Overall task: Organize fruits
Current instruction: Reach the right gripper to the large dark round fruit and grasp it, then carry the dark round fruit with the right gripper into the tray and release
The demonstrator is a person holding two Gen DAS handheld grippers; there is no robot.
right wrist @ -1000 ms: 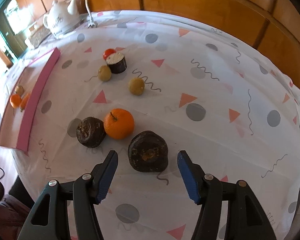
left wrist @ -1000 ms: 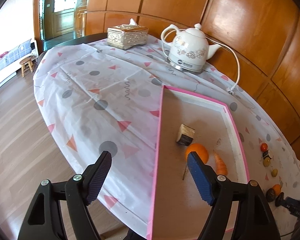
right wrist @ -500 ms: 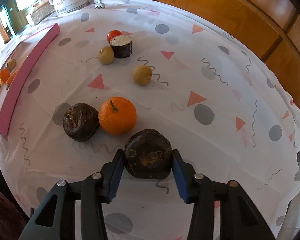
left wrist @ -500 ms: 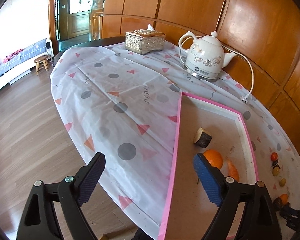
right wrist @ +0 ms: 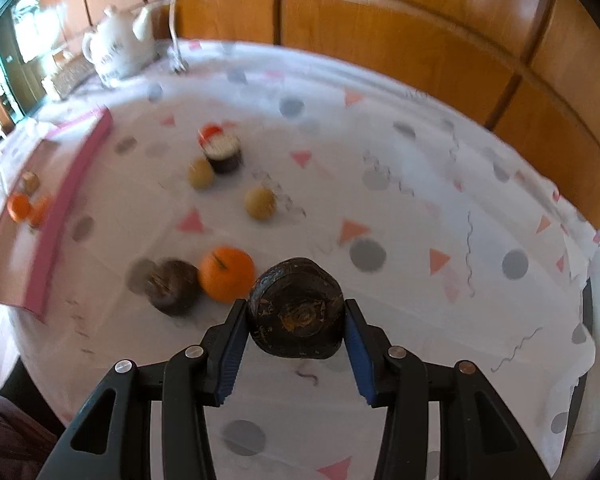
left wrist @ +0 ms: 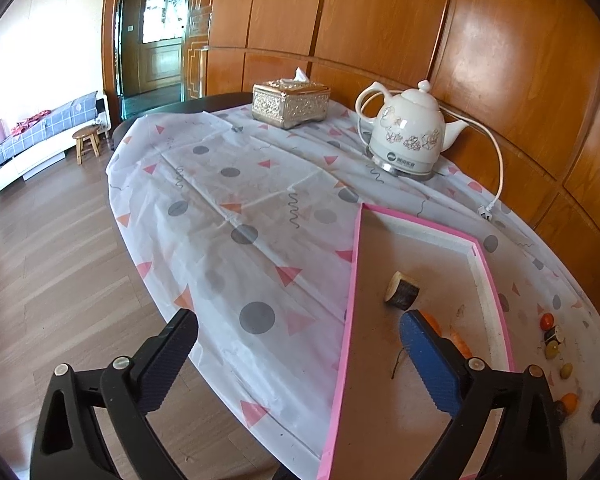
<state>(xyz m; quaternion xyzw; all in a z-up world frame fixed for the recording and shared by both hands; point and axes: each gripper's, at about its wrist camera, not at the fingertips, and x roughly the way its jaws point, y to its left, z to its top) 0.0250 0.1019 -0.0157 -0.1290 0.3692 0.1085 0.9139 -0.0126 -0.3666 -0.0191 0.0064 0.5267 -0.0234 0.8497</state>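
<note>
My right gripper [right wrist: 296,322] is shut on a dark brown round fruit [right wrist: 296,308], lifted just off the cloth. Behind it lie an orange [right wrist: 226,278] and a second dark fruit [right wrist: 172,286], then two yellowish fruits [right wrist: 260,202] [right wrist: 200,173], a dark cut cylinder [right wrist: 224,154] and a red fruit [right wrist: 209,133]. The pink-rimmed tray [left wrist: 350,300] holds a cut log-like piece [left wrist: 401,290], an orange [left wrist: 432,322] and an orange carrot-like piece [left wrist: 458,342]. My left gripper [left wrist: 296,344] hangs over the tray's left rim, jaws still opening, nothing between them.
A white kettle [left wrist: 408,136] with a loose cord [left wrist: 496,160] and a gold tissue box [left wrist: 290,102] stand at the table's far side. The patterned cloth [left wrist: 240,208] drops off at the table edge to wooden floor on the left. Wood panelling runs behind the table.
My right gripper closed on the dark fruit and raised it off the cloth. My left gripper's jaws spread wider while its view tilted up and away from the tray.
</note>
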